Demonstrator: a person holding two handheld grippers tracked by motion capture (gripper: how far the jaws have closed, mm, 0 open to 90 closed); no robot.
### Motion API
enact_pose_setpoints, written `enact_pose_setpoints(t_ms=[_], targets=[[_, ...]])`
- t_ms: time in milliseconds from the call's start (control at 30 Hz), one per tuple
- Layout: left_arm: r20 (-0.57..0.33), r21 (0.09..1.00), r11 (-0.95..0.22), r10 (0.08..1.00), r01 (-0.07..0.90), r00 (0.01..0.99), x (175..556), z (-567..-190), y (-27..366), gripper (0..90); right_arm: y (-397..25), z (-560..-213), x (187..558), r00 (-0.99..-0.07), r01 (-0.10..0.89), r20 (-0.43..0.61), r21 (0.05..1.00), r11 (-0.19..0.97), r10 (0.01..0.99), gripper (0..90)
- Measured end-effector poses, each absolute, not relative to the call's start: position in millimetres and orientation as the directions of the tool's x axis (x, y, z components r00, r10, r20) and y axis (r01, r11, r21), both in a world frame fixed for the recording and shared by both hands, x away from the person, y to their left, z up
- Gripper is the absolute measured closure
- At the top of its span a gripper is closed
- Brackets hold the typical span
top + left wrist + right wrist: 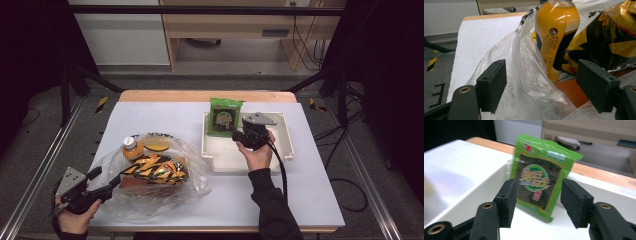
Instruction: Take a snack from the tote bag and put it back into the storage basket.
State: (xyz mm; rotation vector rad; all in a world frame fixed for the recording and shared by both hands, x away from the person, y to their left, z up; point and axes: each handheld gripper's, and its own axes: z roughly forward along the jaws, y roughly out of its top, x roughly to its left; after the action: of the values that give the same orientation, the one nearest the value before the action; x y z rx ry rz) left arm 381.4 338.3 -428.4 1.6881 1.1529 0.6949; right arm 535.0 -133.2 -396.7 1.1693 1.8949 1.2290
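leaning green packet (pixel 539 181) between parted right gripper (pixel 537 201) jaws

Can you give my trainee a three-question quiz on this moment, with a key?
1. True or false: the green snack packet is clamped tight by the right gripper.
2. Which thing stands upright inside the plastic bag? A) an orange juice bottle B) a white mug C) a blue can
3. Fill in: the green snack packet leans against the far wall of the white ____.

Key
1. False. The jaws stand open on either side of the packet, with a gap showing on both sides.
2. A. It stands beside a black and yellow crisp bag, while the left gripper sits open at the bag's edge.
3. tray
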Motion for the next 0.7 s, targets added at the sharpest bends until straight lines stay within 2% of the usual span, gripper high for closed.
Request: enact_pose_setpoints(t_ms=[167, 367, 700], targets=[[-0.051, 0.924, -0.111, 0.913, 0.367, 0.404, 378.6, -423.8, 336.2, 24.5, -132.0, -380.7, 501.2, -0.516, 0.307, 0.020, 0.938, 0.163, 0.856, 43.9], [-0.044, 0.927, -0.118, 0.909, 0.356, 0.415, 376.2, -420.4, 333.8, 24.7, -122.0, -369.9, 470.2, -0.593, 0.257, 0.009, 0.950, 0.178, 0.805, 41.8], [-0.050, 0.924, -0.114, 0.910, 0.365, 0.412, 376.8, -422.1, 334.2, 24.7, -100.6, -361.1, 430.1, -0.689, 0.194, 0.014, 0.967, 0.166, 0.725, 35.0]])
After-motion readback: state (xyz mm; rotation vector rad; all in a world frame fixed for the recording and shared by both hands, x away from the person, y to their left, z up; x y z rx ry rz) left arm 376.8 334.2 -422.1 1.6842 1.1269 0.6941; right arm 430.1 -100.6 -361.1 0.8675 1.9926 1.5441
